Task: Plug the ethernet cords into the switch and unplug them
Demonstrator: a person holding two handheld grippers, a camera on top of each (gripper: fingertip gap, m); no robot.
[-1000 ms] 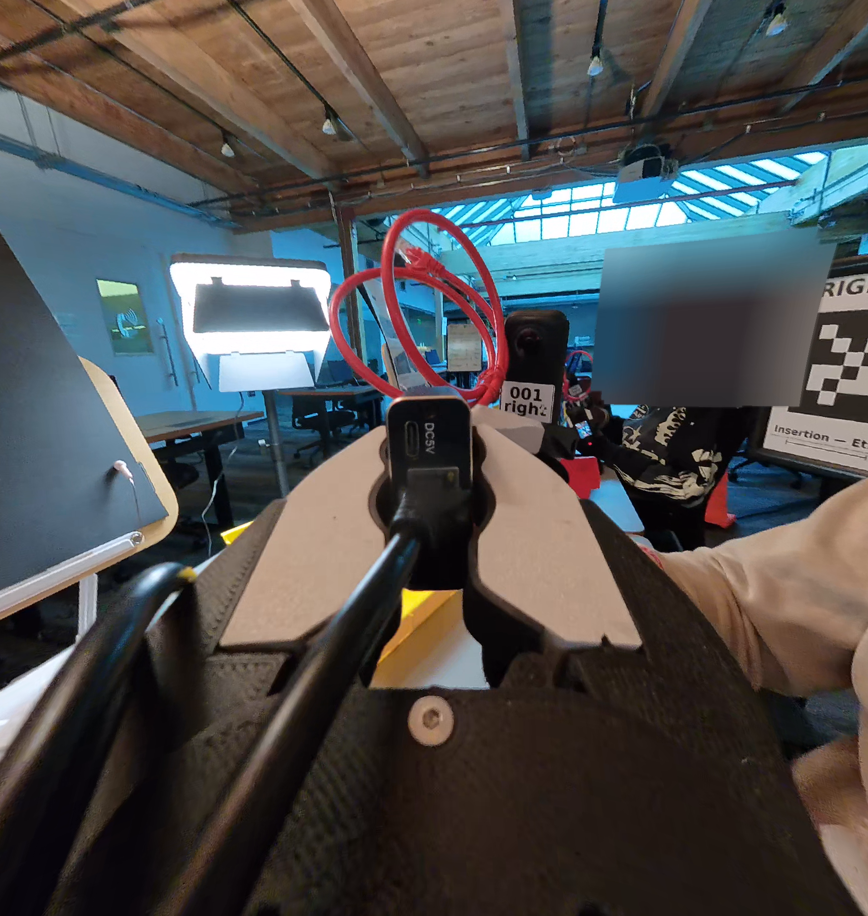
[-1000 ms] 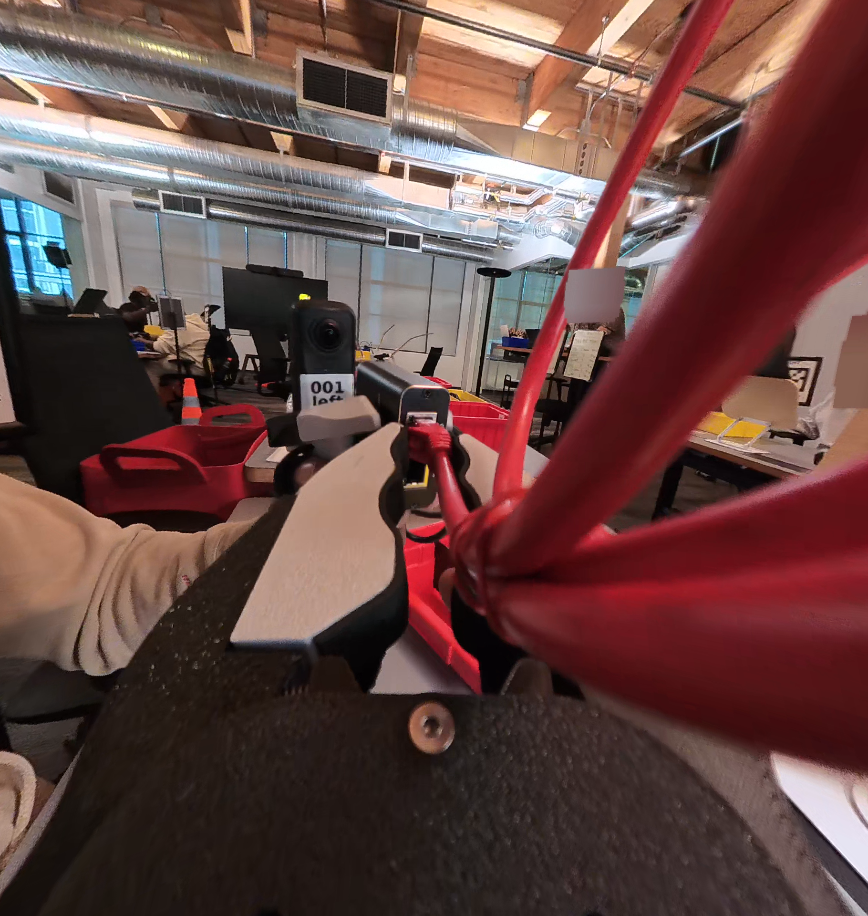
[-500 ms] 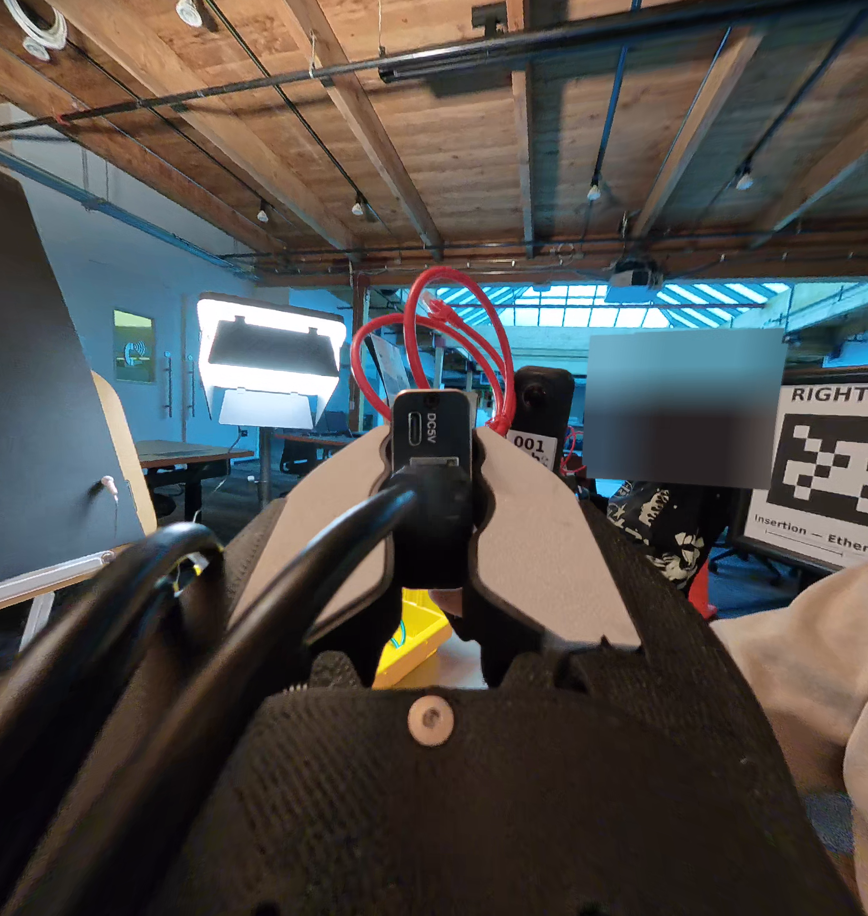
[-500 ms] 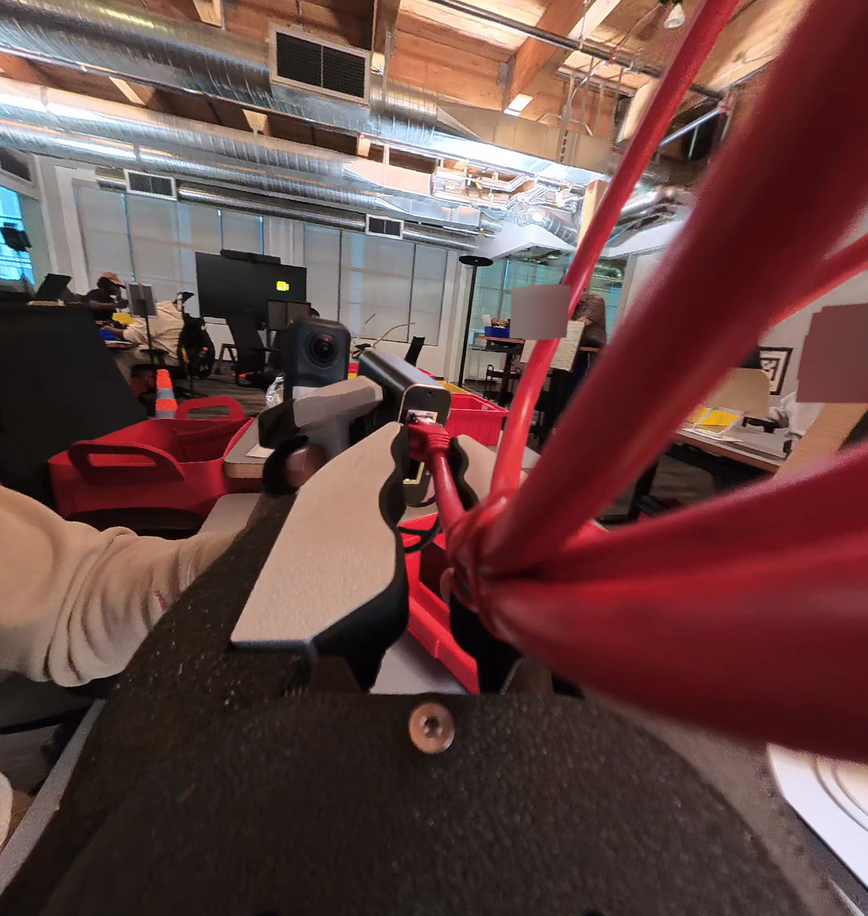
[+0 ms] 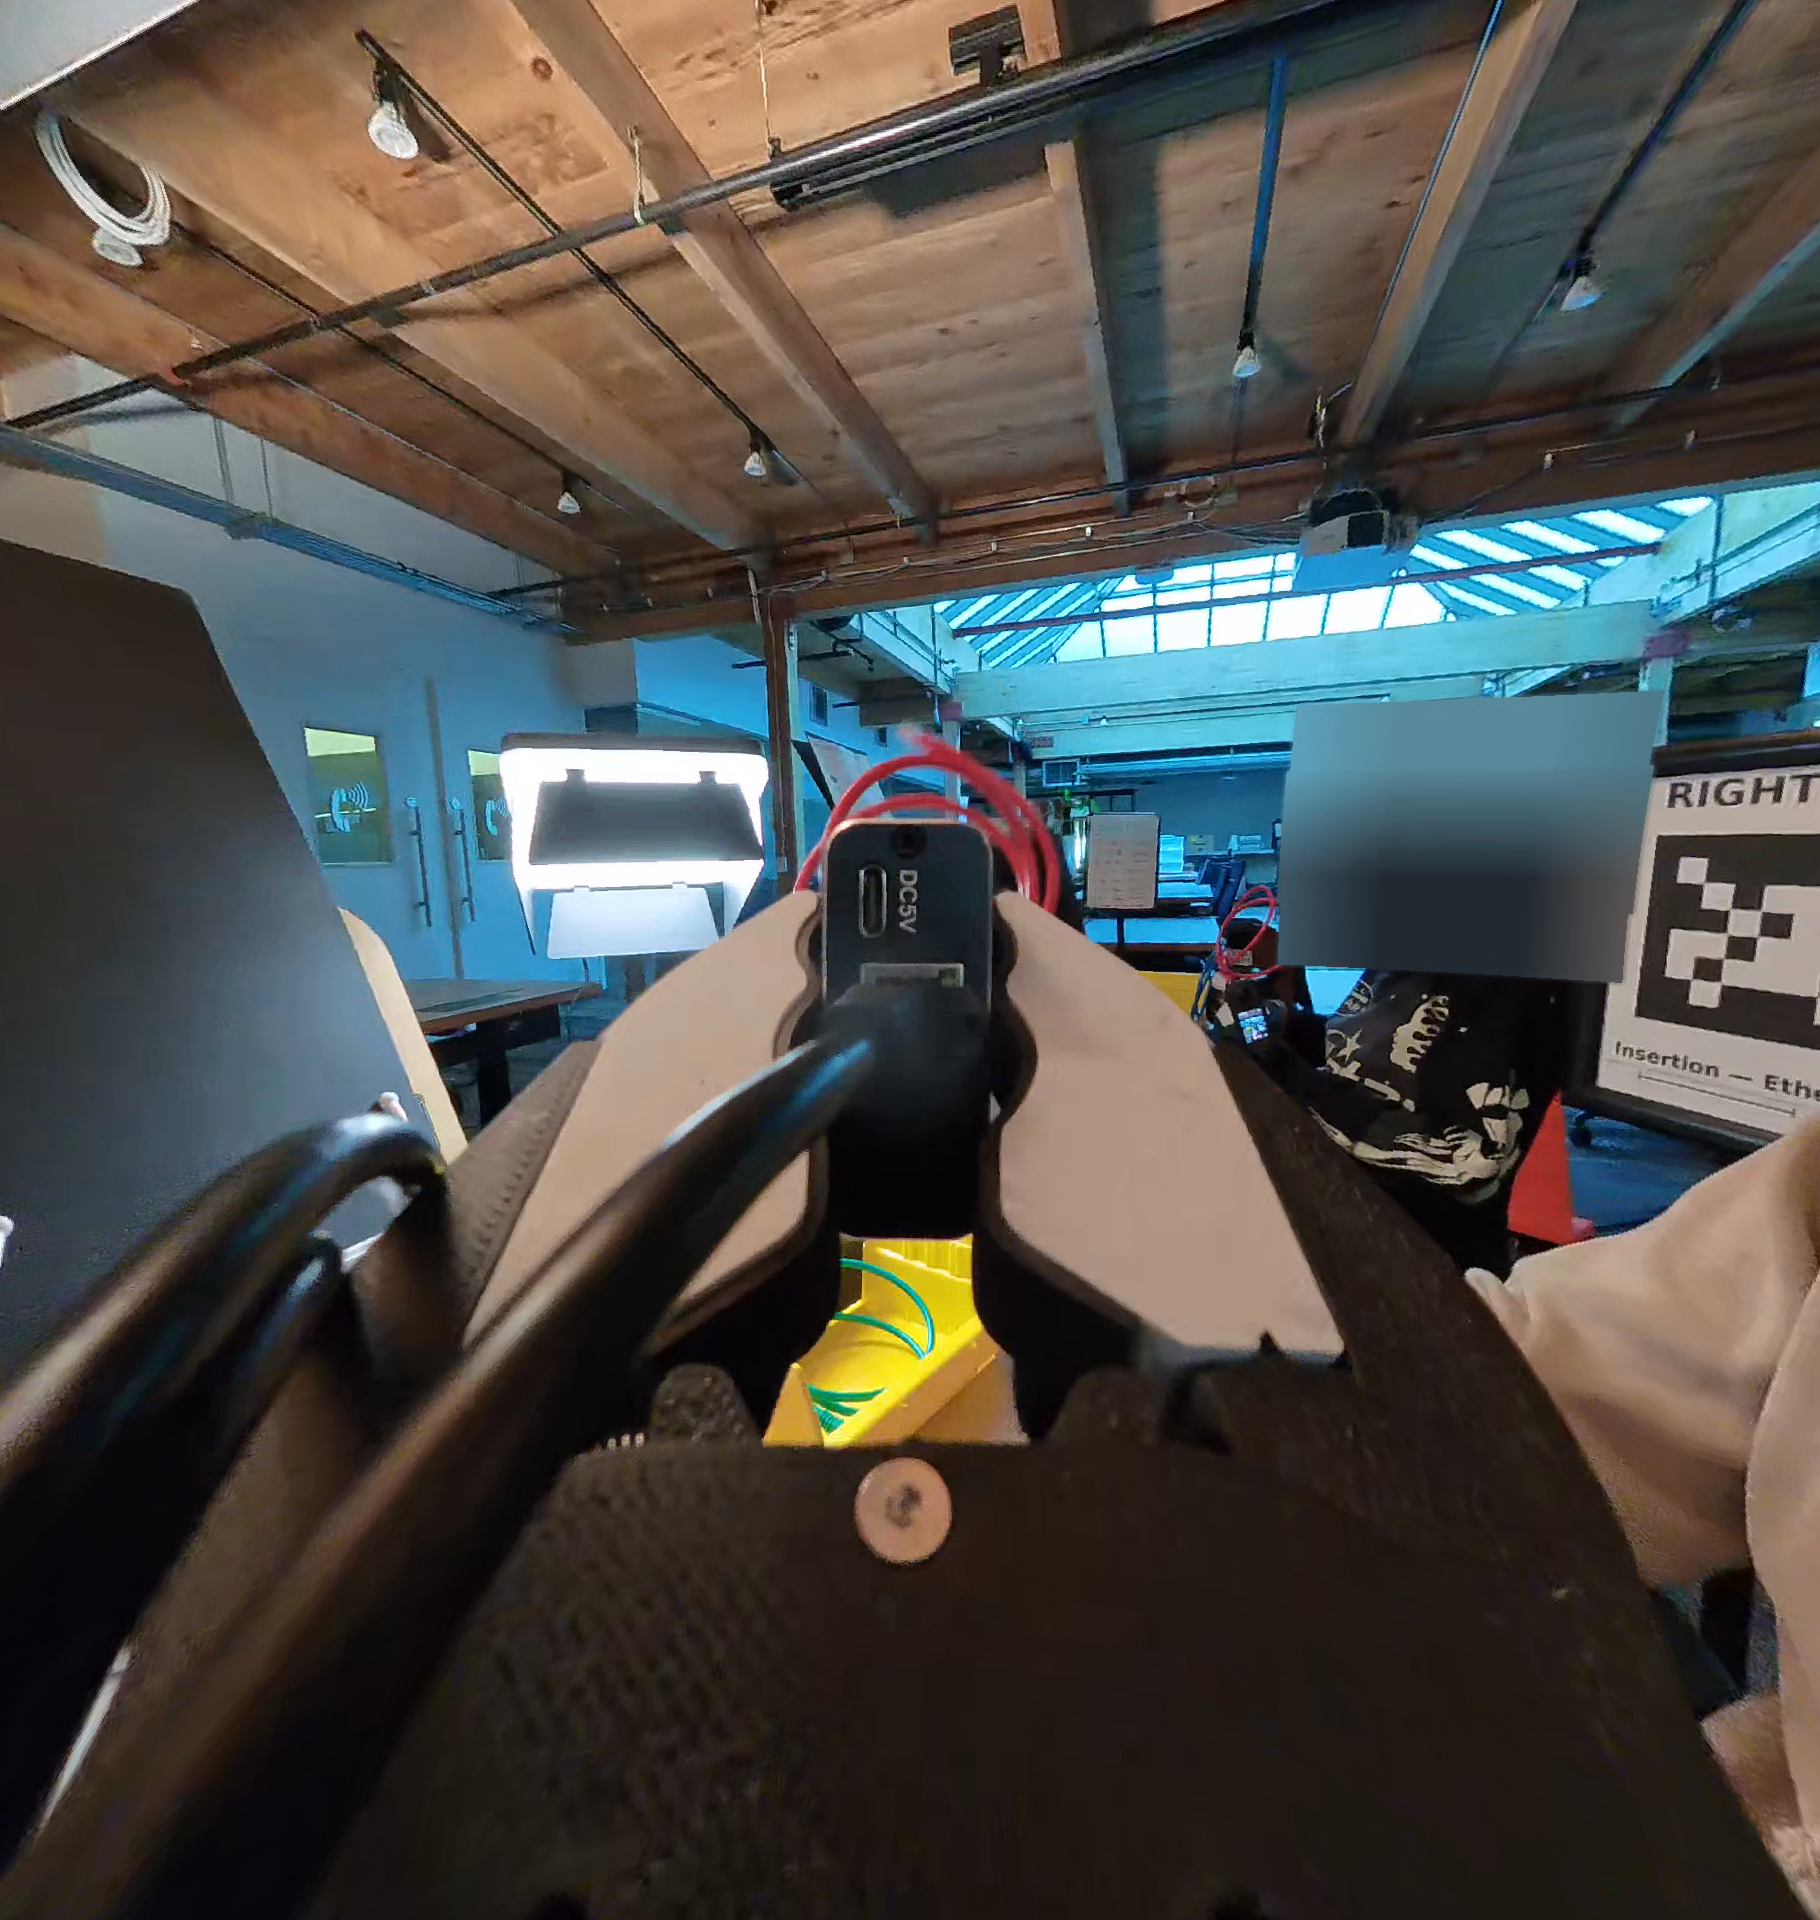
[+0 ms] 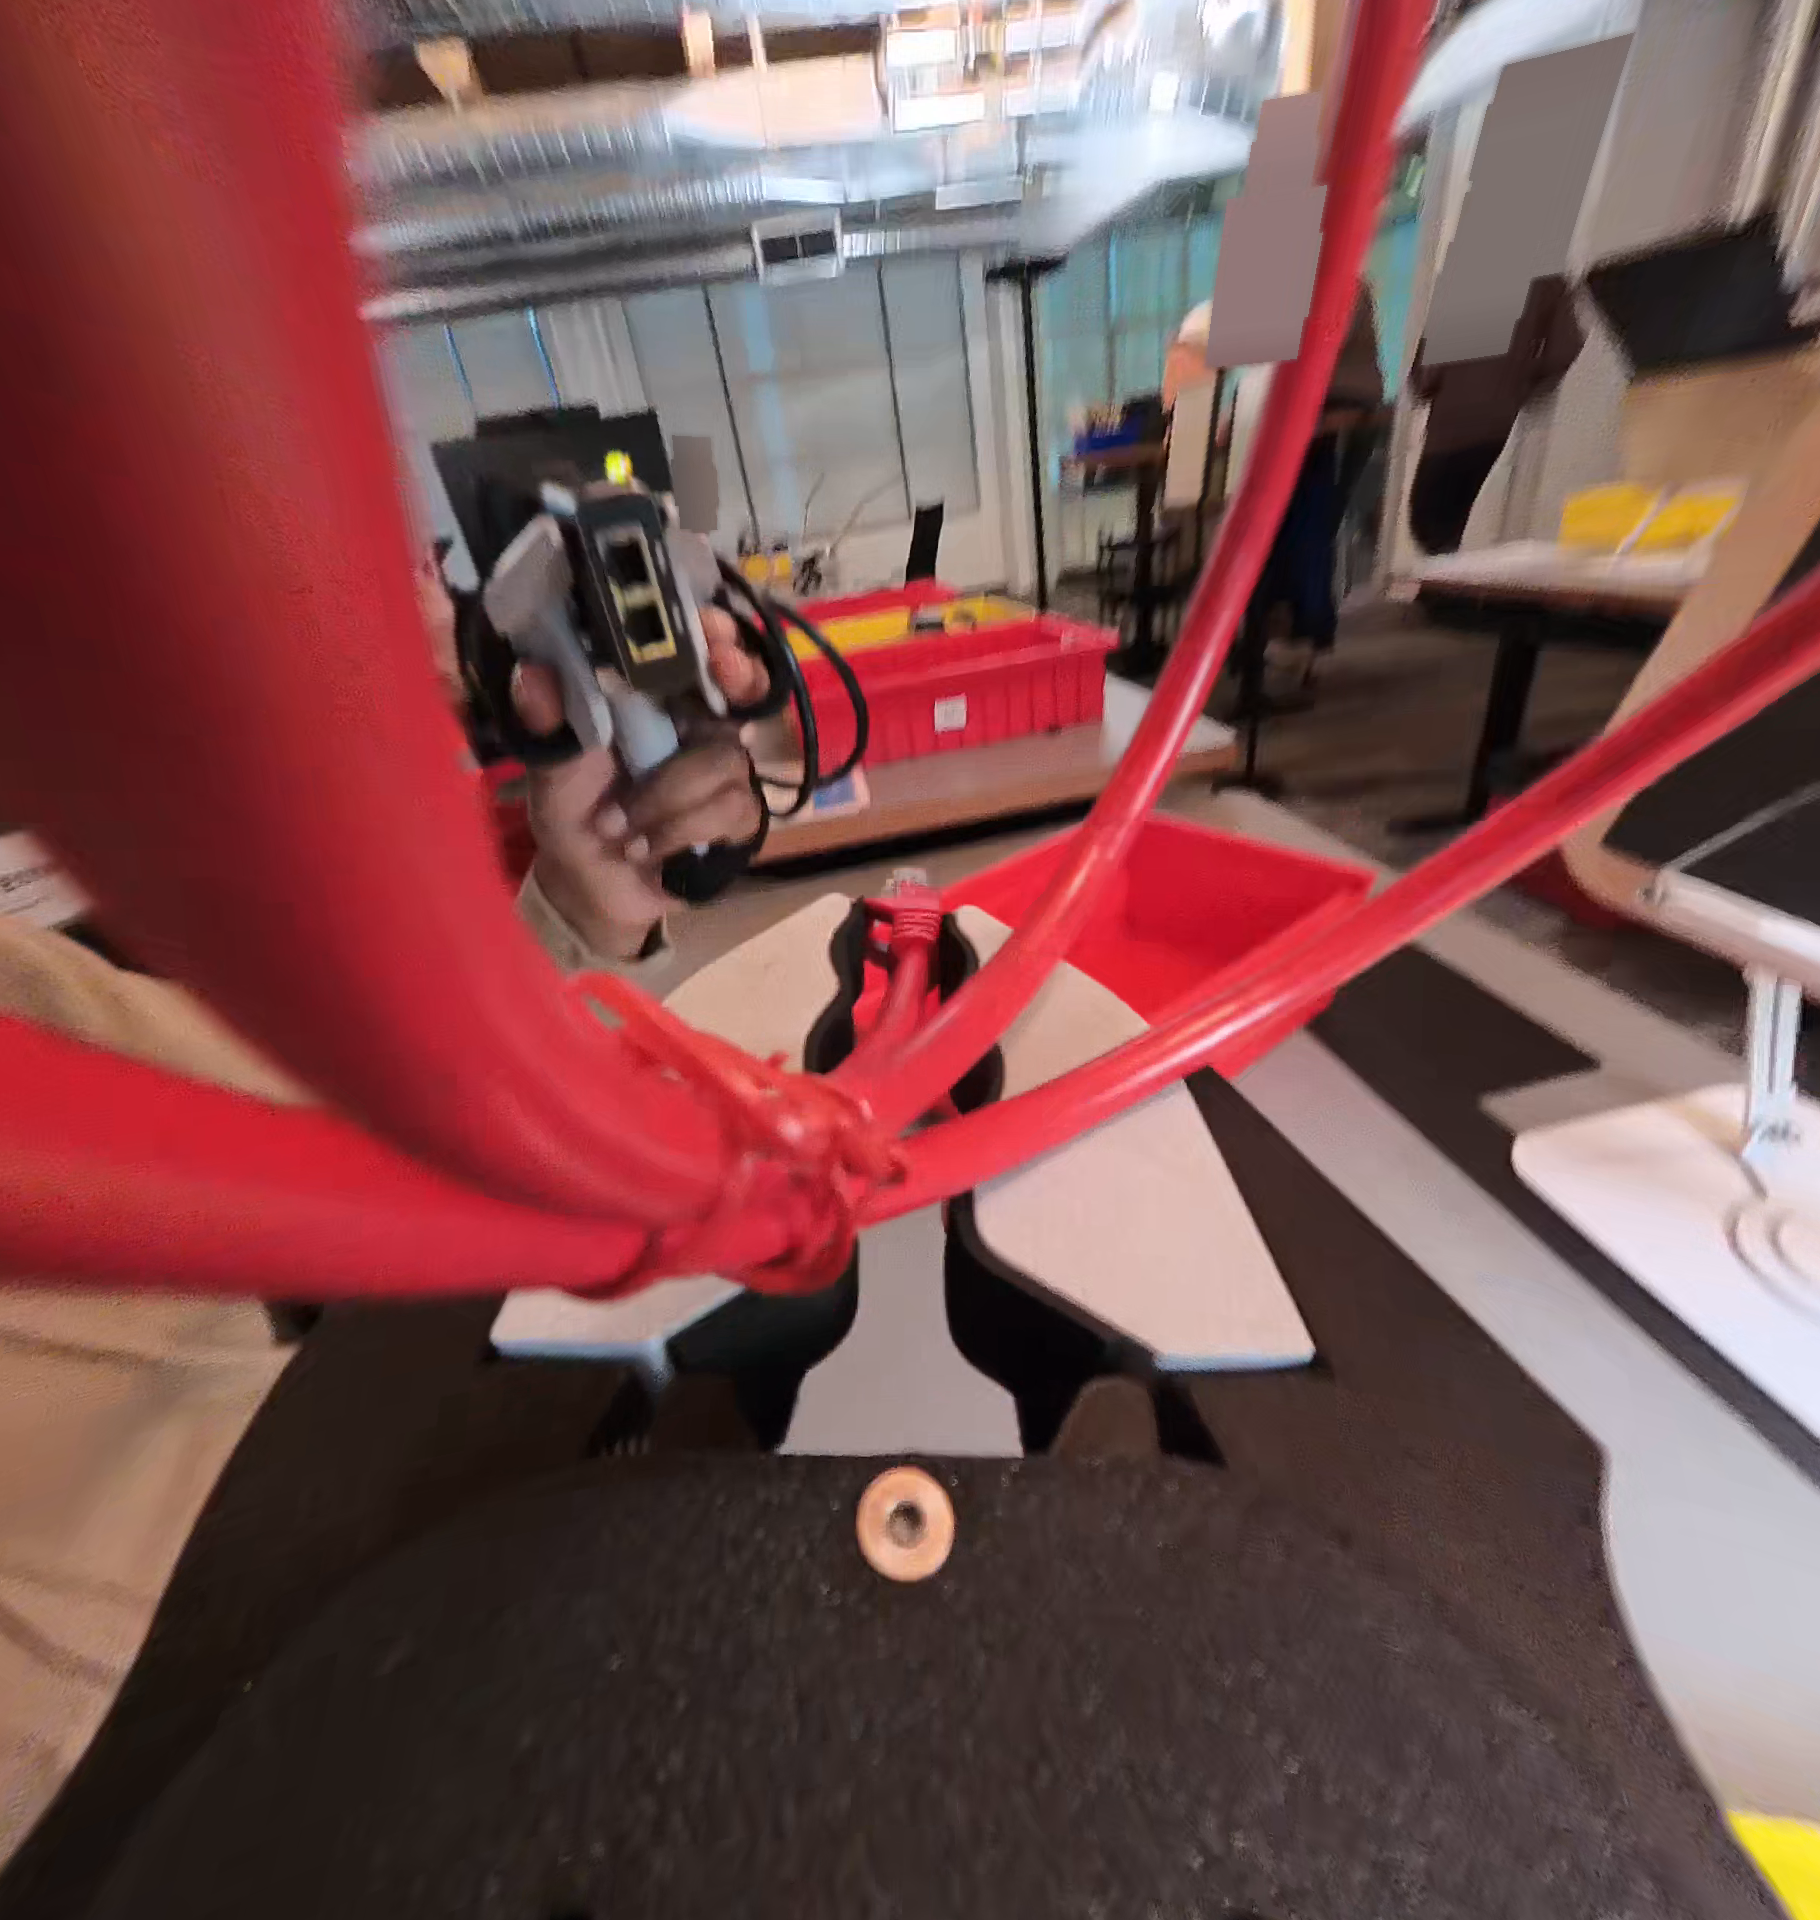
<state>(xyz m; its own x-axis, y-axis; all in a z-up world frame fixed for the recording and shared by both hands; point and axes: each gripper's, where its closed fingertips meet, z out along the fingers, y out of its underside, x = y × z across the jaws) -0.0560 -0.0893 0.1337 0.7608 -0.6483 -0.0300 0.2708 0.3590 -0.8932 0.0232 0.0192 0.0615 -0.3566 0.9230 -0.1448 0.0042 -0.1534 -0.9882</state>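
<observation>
My left gripper (image 5: 904,940) is shut on a small black switch (image 5: 906,894), held upright in the air. A black cable (image 5: 677,1174) runs from the switch's near end back past the camera. In the right wrist view the switch (image 6: 638,613) shows farther off with two empty ports facing me. My right gripper (image 6: 906,935) is shut on a red ethernet cord just behind its plug (image 6: 906,891). The plug is free in the air, well apart from the switch. The cord's tied red coil (image 6: 781,1153) loops close to the camera. Its loops also show behind the switch in the left wrist view (image 5: 937,800).
A red bin (image 6: 1197,894) lies just ahead of the right gripper, and longer red bins (image 6: 968,665) stand on a table behind. A yellow bin (image 5: 885,1351) with green cords is below the left gripper. A black panel (image 5: 106,883), a marker sign (image 5: 1758,935) and a white stand base (image 6: 1716,1195) flank the area. One gripper's finger ends stand about 15 centimetres off the other's.
The red plug was seated in the switch before. Now it is out and the two grippers have moved apart. The right gripper has swung down and to the right.
</observation>
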